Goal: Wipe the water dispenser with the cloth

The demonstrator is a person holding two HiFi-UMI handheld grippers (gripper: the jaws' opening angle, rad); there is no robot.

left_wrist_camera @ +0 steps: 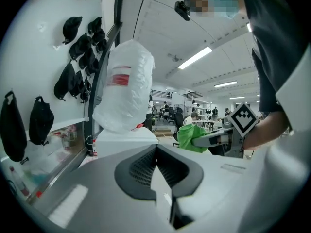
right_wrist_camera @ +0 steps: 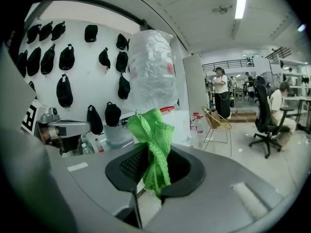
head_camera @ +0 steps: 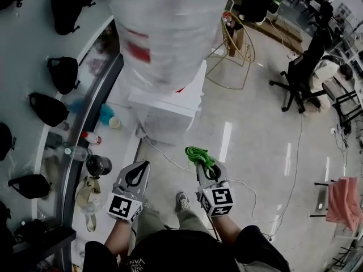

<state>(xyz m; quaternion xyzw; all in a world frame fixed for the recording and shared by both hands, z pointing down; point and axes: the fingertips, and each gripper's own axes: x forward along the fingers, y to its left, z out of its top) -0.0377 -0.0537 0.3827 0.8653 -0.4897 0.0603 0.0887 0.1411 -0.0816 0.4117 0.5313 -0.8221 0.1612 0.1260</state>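
One green cloth [right_wrist_camera: 154, 147] is pinched between the jaws of the right gripper [head_camera: 203, 164]. The jaws of the left gripper [head_camera: 142, 166] are brought together at the tips with nothing between them. Two grippers are seen side by side in the lower middle of the head view, both aimed toward the top of the frame.

In the right gripper view the cloth is bunched into a strip. Its long axis runs nearly upright through the jaws, and the fuller end stands above them.

One white water dispenser [head_camera: 167, 111] is found at centre frame in the head view, above the cloth and apart from it. It is topped by one plastic-wrapped bottle [head_camera: 161, 33]. Several black bags [head_camera: 62, 72] are hung on the wall along the left edge, and one office chair [head_camera: 300, 78] is placed at upper right.
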